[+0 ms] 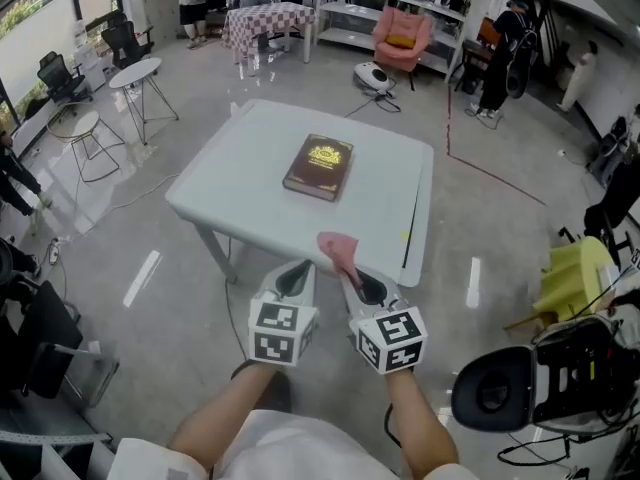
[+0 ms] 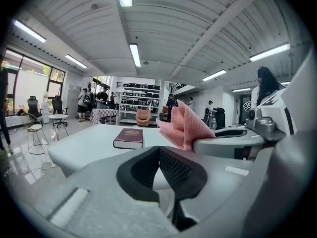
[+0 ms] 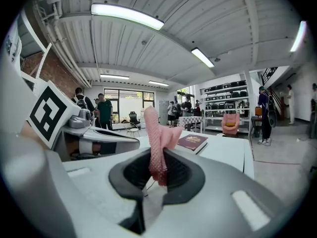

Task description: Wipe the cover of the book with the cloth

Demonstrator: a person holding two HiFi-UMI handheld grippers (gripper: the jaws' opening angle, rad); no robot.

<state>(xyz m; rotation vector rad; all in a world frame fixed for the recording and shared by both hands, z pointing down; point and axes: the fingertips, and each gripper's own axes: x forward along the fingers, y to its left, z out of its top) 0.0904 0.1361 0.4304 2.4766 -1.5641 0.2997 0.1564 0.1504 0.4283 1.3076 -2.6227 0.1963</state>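
Observation:
A dark red book (image 1: 319, 166) with a gold emblem lies closed on the white table (image 1: 250, 158); it also shows as the book (image 2: 129, 138) and the book (image 3: 193, 142) in the gripper views. My right gripper (image 1: 350, 273) is shut on a pink cloth (image 1: 338, 249), which sticks up from its jaws as the cloth (image 3: 157, 143) and shows beside the left gripper as the cloth (image 2: 184, 125). My left gripper (image 1: 296, 273) hangs beside it with its jaws together and nothing in them. Both grippers sit at the table's near edge, short of the book.
A black swivel chair (image 1: 530, 383) and a yellow-green seat (image 1: 575, 273) stand at the right. A round side table (image 1: 135, 73) and wire chair (image 1: 85, 138) stand at the left. People, shelving and a pink armchair (image 1: 402, 33) are at the back.

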